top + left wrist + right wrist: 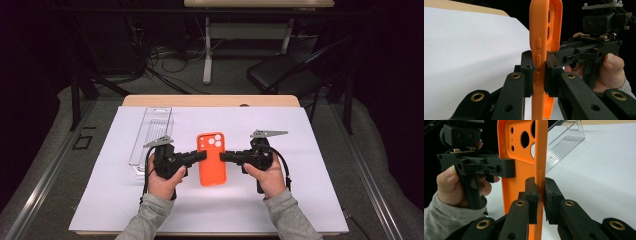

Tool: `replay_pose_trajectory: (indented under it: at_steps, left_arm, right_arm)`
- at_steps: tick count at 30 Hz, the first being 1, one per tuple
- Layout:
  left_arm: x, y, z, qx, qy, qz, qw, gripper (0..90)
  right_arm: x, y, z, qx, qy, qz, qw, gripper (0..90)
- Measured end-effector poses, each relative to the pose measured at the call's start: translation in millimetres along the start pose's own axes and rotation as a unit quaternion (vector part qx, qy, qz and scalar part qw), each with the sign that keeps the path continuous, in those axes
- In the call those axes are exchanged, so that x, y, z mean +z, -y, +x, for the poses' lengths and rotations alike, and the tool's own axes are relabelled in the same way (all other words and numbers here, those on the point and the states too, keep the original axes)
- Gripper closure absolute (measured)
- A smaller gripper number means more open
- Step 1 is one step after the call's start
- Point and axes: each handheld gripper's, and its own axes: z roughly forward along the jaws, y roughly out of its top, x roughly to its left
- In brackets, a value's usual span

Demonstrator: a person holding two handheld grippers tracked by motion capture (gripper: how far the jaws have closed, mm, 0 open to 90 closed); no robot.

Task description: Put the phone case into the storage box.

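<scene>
An orange phone case [211,159] with round camera holes hangs between my two grippers over the white sheet. My left gripper [202,156] is shut on its left edge; in the left gripper view the orange phone case [541,50] stands edge-on, pinched at its side buttons by my left gripper [539,72]. My right gripper [224,157] is shut on the opposite edge. In the right gripper view the orange phone case [524,157] shows its open inside, with my right gripper [539,195] clamped on its rim and the left gripper [499,167] on the far edge.
A clear plastic tray [150,135] lies on the white sheet [300,190] to the left of the case. The sheet covers a wooden table [210,100]. Beyond the table stand a black chair [287,72] and a desk leg with cables on the floor.
</scene>
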Motion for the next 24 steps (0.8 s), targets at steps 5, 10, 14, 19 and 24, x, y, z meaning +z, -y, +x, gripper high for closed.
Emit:
replay_pose_trajectory:
  at_steps: [5, 10, 14, 19, 24]
  left_arm:
    - [-1.6, -0.8, 1.0, -0.005, -0.005, -0.007, 1.0, 77.3]
    - [-3.9, -1.6, 2.4, -0.006, -0.009, -0.009, 0.9999, 74.5]
    - [-5.1, -1.5, 2.9, -0.005, -0.015, -0.008, 0.9999, 70.6]
    - [-7.3, -2.4, 1.7, -0.006, -0.017, -0.003, 0.9998, 68.4]
    - [-7.9, -4.9, -1.1, -0.004, -0.012, -0.002, 0.9999, 63.5]
  right_arm:
    - [-1.1, 0.4, -2.0, 0.008, 0.006, -0.003, 0.9999, 82.4]
    - [-3.1, 0.6, -5.0, 0.016, 0.011, -0.01, 0.9998, 82.4]
    - [-4.0, 0.3, -4.6, 0.013, 0.022, -0.015, 0.9996, 82.4]
    - [-4.3, 0.4, -4.2, 0.008, 0.035, -0.015, 0.9992, 82.3]
    - [-4.6, 0.5, -4.0, 0.006, 0.044, -0.016, 0.9989, 82.3]
